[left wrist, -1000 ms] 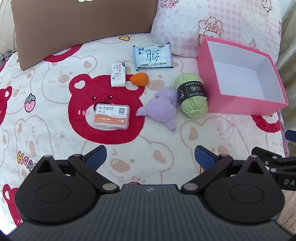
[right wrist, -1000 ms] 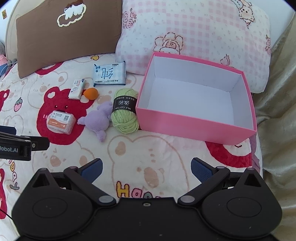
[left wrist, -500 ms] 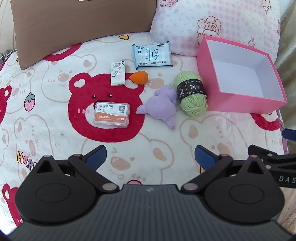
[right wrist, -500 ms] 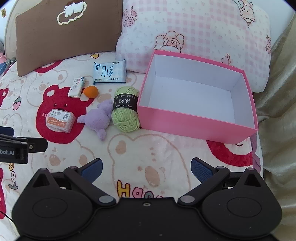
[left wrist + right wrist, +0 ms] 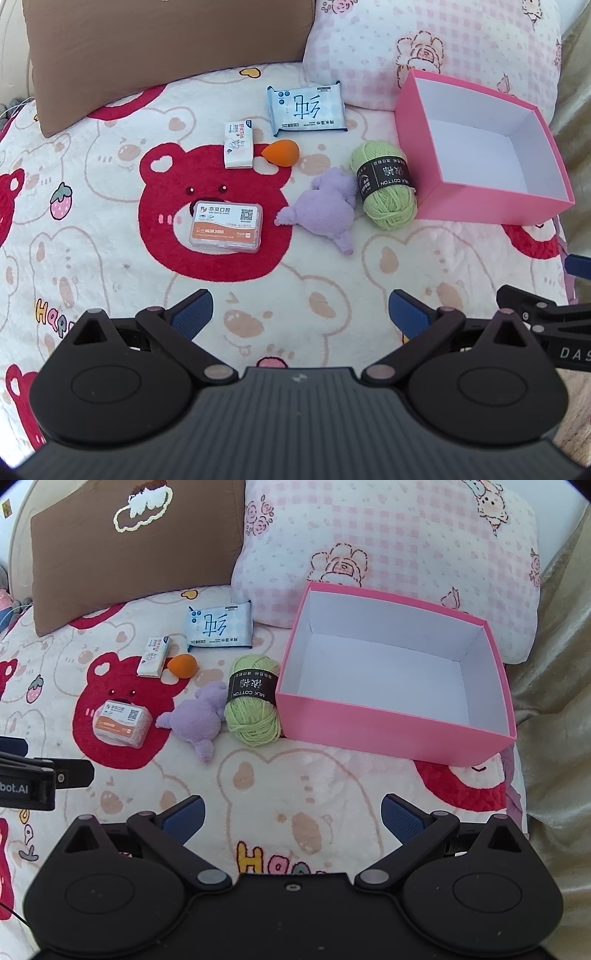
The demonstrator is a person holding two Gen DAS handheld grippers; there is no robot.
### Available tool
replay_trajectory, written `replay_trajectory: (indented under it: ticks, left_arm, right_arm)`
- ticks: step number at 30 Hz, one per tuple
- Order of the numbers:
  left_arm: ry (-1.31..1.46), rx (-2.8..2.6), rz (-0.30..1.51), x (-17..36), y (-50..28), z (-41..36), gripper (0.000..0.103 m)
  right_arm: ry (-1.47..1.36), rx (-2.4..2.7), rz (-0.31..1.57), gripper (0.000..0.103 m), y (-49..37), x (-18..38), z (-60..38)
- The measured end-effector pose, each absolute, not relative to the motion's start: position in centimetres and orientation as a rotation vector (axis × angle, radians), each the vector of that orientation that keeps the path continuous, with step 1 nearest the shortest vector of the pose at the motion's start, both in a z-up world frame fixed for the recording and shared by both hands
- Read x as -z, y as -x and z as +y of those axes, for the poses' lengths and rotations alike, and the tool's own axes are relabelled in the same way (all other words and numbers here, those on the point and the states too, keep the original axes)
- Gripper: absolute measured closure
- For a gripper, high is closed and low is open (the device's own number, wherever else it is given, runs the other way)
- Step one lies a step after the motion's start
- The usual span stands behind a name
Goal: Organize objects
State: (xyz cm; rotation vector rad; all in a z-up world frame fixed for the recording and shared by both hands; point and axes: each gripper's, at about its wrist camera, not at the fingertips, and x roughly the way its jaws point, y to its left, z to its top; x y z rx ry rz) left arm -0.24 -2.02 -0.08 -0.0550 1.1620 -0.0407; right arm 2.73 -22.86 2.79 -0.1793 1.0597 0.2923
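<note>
a bear-print blanket (image 5: 110, 206) covers the bed, white with red bear faces; at its far edge lean a brown pillow (image 5: 136, 550) and a pink checked pillow (image 5: 388, 554), side by side; next in size, the pink box (image 5: 388, 734) sits open-topped on the blanket at the right, its white inside bare, its far corner against the checked pillow; the left gripper (image 5: 299, 314) hangs low over the near blanket with its blue-padded fingers spread wide and nothing between them; the right gripper (image 5: 291, 814) hangs likewise beside it, nearer the box, jaws wide apart and holding nothing; each shows at the edge of the other's view.

the loose things lie in a cluster left of the box; the green yarn ball (image 5: 384, 190), banded in black, touches the box's near left corner; the purple plush toy (image 5: 327, 208) lies against the yarn's left side; the blue tissue pack (image 5: 306, 109) lies flat farther back, near the checked pillow; the clear card case (image 5: 226, 227), with an orange and white label, rests on a red bear's muzzle, just left of the plush; the small white packet (image 5: 239, 146) lies on the bear's ear; the orange sponge (image 5: 280, 152), egg-shaped, sits just beside that packet on its right.
</note>
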Motion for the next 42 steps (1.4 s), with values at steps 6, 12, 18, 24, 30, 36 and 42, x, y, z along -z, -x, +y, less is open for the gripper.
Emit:
replay_trajectory:
  ticks: [6,12,18,24,30,36,42]
  left_arm:
    - [0.042,0.046,1.162,0.1,0.3,-2.1,0.000]
    - [0.012,0.064,1.172,0.2,0.9,-2.3,0.000]
    - [0.020,0.054,1.167,0.1,0.9,-1.8,0.000]
    - [0.027,0.099,1.148,-0.3,1.2,-2.0,0.000]
    - [0.029,0.101,1.159,-0.1,1.1,-2.1,0.000]
    - [0.028,0.095,1.162,-0.3,1.0,-1.8,0.000]
    - [0.015,0.117,1.164,-0.2,1.3,-2.3,0.001]
  right_arm:
    - [0.175,-0.300,1.051,0.001,-2.4,-3.3,-22.8]
    - [0.183,-0.301,1.040,0.001,-2.3,-3.8,-22.8]
    - [0.177,-0.282,1.036,0.001,-2.7,-4.1,-23.1]
    - [0.159,-0.276,1.041,0.000,-3.0,-4.0,-23.3]
    - [0.142,-0.283,1.042,0.001,-3.1,-4.2,-23.3]
    - [0.143,-0.289,1.040,0.001,-3.1,-4.4,-23.3]
    - [0.148,-0.282,1.043,0.000,-3.2,-4.4,-23.3]
